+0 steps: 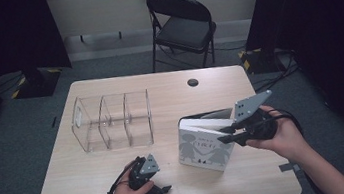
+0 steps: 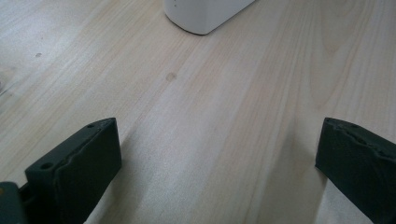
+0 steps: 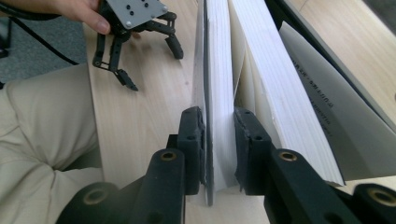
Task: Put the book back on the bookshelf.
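Presently: white book (image 1: 202, 148) standing upright on table (image 1: 96, 187), at 3 o'clock of left gripper (image 1: 159, 189), jaws wide apart, empty. Right gripper (image 1: 221, 136) clamped on the front cover and first pages.

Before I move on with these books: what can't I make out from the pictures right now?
- Book titles: on the front book in the high view the cover lettering is too small to read.
- Number of books: in the right gripper view the right claw covers the lower edges, and the frame cuts off the tops.
- Acrylic organizer: its clear walls blend with the table, so any contents are uncertain.
- Left claw: open over bare wood.
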Action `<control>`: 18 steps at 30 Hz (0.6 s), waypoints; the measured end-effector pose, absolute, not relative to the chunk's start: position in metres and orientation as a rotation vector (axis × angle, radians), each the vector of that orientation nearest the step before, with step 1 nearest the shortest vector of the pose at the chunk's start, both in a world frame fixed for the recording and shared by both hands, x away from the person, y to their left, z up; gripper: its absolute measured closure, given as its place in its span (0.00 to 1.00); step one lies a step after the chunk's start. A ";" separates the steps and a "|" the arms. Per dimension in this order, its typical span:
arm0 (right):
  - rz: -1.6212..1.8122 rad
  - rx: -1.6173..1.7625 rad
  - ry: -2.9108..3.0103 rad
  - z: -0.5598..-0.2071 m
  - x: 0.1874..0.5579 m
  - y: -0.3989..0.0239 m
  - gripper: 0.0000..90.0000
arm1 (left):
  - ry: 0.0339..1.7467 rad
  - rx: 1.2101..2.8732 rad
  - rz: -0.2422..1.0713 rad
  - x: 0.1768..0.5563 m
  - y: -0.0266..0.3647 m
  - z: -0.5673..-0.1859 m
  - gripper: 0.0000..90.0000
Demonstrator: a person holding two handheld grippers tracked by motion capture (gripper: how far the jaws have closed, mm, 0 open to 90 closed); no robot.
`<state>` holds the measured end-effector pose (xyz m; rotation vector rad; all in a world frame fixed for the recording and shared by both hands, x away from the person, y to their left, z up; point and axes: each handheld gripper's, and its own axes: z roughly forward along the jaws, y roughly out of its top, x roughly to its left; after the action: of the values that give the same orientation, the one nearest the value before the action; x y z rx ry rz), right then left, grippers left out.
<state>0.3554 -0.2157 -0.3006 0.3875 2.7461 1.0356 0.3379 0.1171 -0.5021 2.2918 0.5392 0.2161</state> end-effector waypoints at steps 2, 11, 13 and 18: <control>1.039 0.387 2.740 -0.301 0.355 -0.216 0.82 | 0.539 2.292 0.216 0.338 0.117 -0.502 0.00; 1.038 0.396 2.729 -0.303 0.354 -0.217 0.67 | 0.539 2.292 0.216 0.338 0.117 -0.502 0.00; 1.029 0.407 2.725 -0.303 0.355 -0.217 0.63 | 0.539 2.293 0.216 0.338 0.117 -0.502 0.00; 1.060 0.455 2.720 -0.304 0.356 -0.226 0.62 | 0.541 2.291 0.213 0.338 0.117 -0.502 0.00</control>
<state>0.3564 -0.2264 -0.3041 0.4549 2.7199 1.0595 0.3378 0.1171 -0.5022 2.2910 0.5410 0.2128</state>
